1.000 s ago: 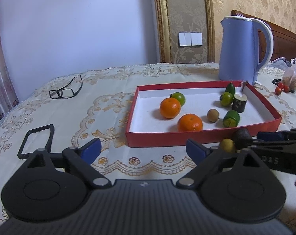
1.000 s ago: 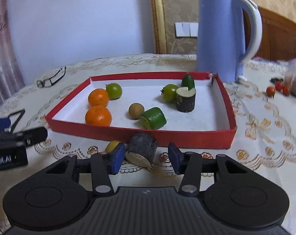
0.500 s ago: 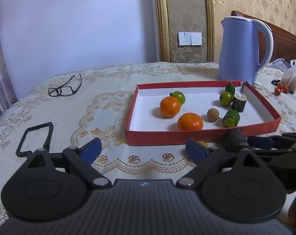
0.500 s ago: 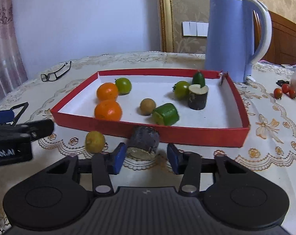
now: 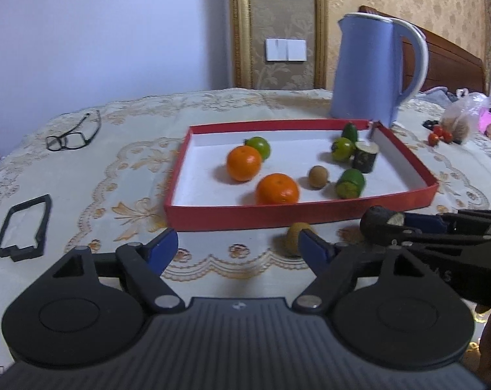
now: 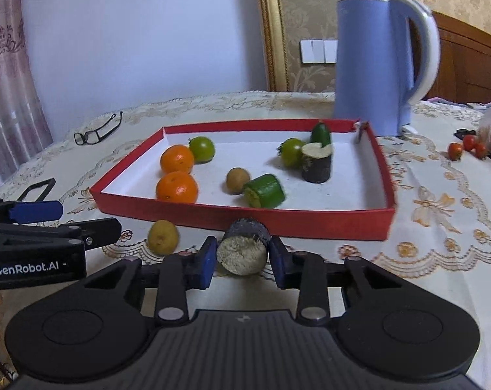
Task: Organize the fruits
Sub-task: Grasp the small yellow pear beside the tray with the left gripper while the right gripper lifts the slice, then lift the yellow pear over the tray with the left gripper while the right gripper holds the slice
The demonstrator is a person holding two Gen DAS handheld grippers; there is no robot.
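A cream embroidered tablecloth [image 5: 115,175] covers the table, with a lilac wall and gold-patterned panels behind.

From the left wrist view, the red tray [image 5: 297,216] sits mid-table in front of a blue kettle [image 5: 372,68]. Inside it lie two oranges [image 5: 244,167], a green tomato [image 5: 259,147] behind them, a small brown fruit [image 5: 318,177], a cut green piece [image 5: 350,183], a dark upright stub [image 5: 365,160], another green tomato [image 5: 342,149] and a green fruit at the far wall. Most of the fruit, then, looks already sorted. A yellow-green fruit [image 5: 294,239] is left on the cloth just outside the tray's near wall, beside the inner pad of the left gripper [image 5: 237,248]; its jaws are closing but wide apart, with nothing between them. Glasses [image 5: 71,135] and a black frame [image 5: 23,227] lie off to the left, small red fruits [image 5: 440,135] far right.

From the right wrist view, the right gripper [image 6: 242,260] is closing its jaws on a dark cut chunk [image 6: 244,247] with a pale face, pads at its two sides and seemingly touching; it sits just outside the tray [image 6: 310,224]. The yellow-green fruit [image 6: 162,237] lies beside it to the left, near the left gripper's tip [image 6: 99,229]. I judge these two pieces, and perhaps the red fruits [image 6: 468,148] by the bag, remain to go in.
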